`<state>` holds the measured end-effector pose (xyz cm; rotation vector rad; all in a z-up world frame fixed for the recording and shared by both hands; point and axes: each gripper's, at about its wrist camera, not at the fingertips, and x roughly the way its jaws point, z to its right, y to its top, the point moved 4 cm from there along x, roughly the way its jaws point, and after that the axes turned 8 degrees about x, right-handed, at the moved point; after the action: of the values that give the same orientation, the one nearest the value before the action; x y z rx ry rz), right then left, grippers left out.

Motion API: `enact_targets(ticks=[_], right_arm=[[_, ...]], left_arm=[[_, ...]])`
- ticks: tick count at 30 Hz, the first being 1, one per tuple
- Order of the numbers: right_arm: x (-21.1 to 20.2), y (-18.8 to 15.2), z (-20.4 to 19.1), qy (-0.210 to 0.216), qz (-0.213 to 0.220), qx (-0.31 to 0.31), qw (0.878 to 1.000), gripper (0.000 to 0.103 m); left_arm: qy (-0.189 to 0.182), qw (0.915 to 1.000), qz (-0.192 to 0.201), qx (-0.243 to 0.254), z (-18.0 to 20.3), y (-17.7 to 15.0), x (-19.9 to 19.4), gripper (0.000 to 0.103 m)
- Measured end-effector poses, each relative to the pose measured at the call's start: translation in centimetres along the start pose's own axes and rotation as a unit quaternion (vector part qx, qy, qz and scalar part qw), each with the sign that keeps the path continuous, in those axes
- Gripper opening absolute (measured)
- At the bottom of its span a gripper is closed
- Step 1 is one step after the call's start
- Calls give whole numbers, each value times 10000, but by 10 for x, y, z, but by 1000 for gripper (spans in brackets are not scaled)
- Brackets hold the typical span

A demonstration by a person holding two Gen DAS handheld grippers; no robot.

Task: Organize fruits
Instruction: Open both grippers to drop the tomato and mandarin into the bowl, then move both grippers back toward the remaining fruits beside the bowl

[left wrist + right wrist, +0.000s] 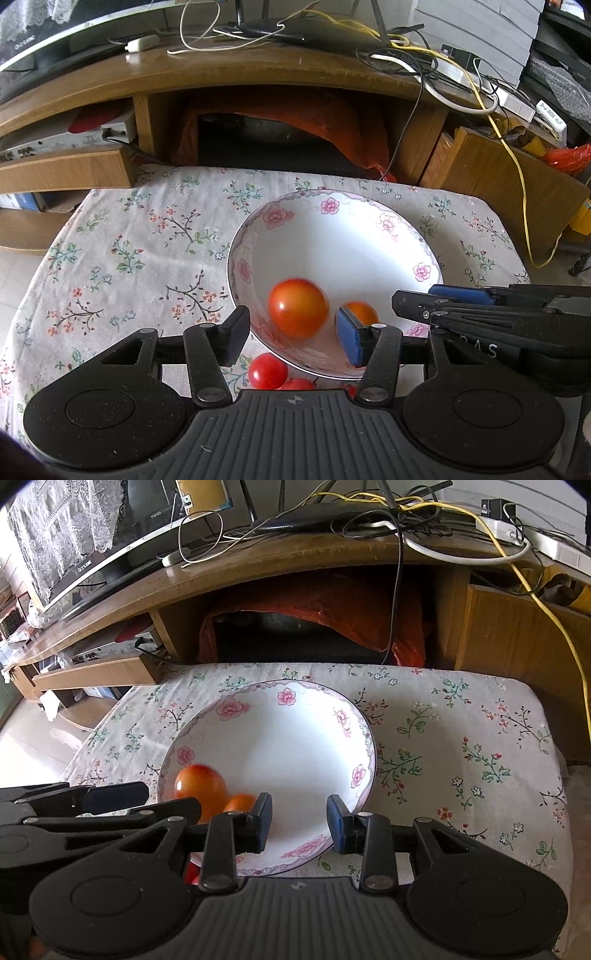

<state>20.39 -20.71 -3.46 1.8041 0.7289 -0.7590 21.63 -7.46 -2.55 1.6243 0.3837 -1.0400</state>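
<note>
Left wrist view: large smooth orange-red tomato (298, 312) inside white floral-rimmed ceramic bowl (369, 236), near rim side; blurred. Small orange tomato (360, 312) beside it. Likely light, slick, bruisable; pinch across widest girth. Left gripper (293, 334) spread, empty. Two small red tomatoes (267, 370) on cloth just outside bowl.

Right wrist view: same two fruits at bowl (295, 716) left edge. Right gripper (299, 821) parted, empty.

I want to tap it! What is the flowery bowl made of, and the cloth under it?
The bowl looks like glazed ceramic or porcelain: white, smooth and shiny, with painted pink flowers. The tablecloth seems to be woven fabric, matte, printed with small flowers and soft at its edges.
</note>
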Motion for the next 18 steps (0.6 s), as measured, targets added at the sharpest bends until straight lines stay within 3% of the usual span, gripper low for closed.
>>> enact_targets(ticks=[18], right_arm=[[-6,-4,-7,-109,49,-127,9998,35]], left_arm=[[31,10000,-16,1,-2,-3,-6,59]])
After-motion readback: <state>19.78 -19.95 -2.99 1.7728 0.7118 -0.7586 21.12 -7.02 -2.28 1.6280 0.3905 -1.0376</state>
